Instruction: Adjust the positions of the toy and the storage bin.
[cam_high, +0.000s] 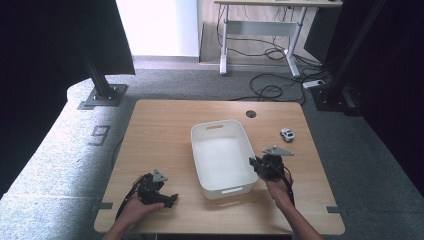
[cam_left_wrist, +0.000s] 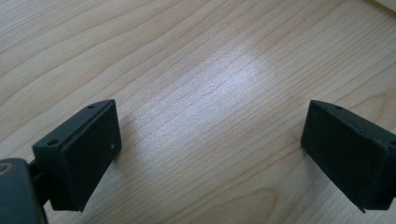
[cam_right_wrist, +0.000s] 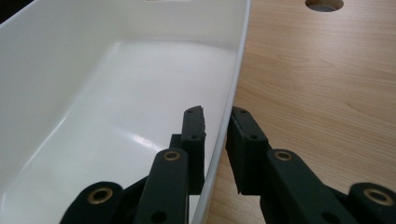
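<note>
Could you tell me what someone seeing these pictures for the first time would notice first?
The eye falls first on the white plastic bin in the middle of the wooden table, empty inside. The right gripper straddles its right rim, one jaw inside the wall and one outside. The left gripper rests open near the table's front left, and a small white toy car sits alone to the right of the bin.

1. The small white toy-like object (cam_high: 287, 134) at two o'clock on the light wooden bench (cam_high: 165, 125) is too small to identify.
2. The white plastic rectangular tub (cam_right_wrist: 93, 84) is cut off at the right gripper view's edges.
</note>
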